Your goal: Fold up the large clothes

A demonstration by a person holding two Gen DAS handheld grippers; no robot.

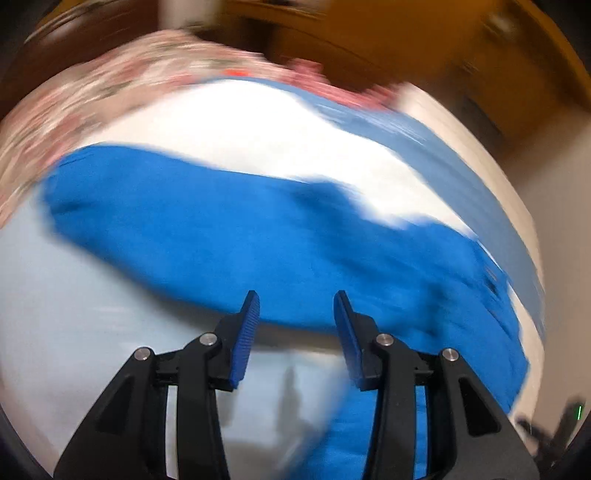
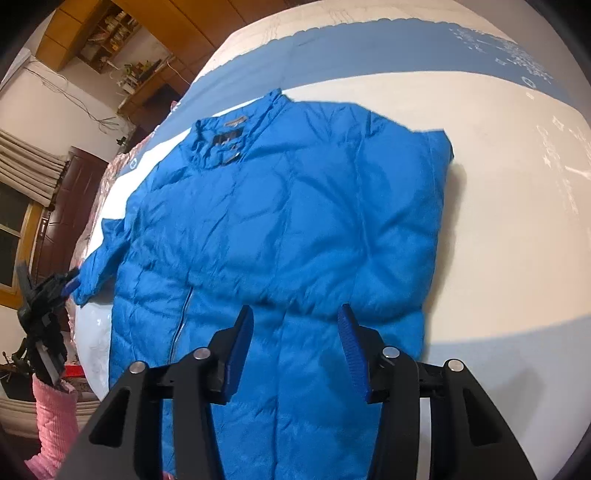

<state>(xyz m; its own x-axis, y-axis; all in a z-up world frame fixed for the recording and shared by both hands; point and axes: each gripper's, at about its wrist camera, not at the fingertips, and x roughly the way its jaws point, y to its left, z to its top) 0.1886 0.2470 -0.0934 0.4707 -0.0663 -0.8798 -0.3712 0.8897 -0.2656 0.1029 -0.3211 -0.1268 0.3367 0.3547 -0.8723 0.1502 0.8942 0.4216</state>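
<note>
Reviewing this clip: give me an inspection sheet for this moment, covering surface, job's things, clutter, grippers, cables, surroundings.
Surface: white bed sheet with a blue band along the far side.
Job's things: blue puffer jacket spread flat, front up, one sleeve stretched out sideways.
Clutter: floral quilt at the bed edge.
Grippers: left gripper open, empty, view blurred; right gripper open, empty, over the jacket's lower part.
Cables: wires on the wall.
Surroundings: wooden shelf, dark door.
</note>
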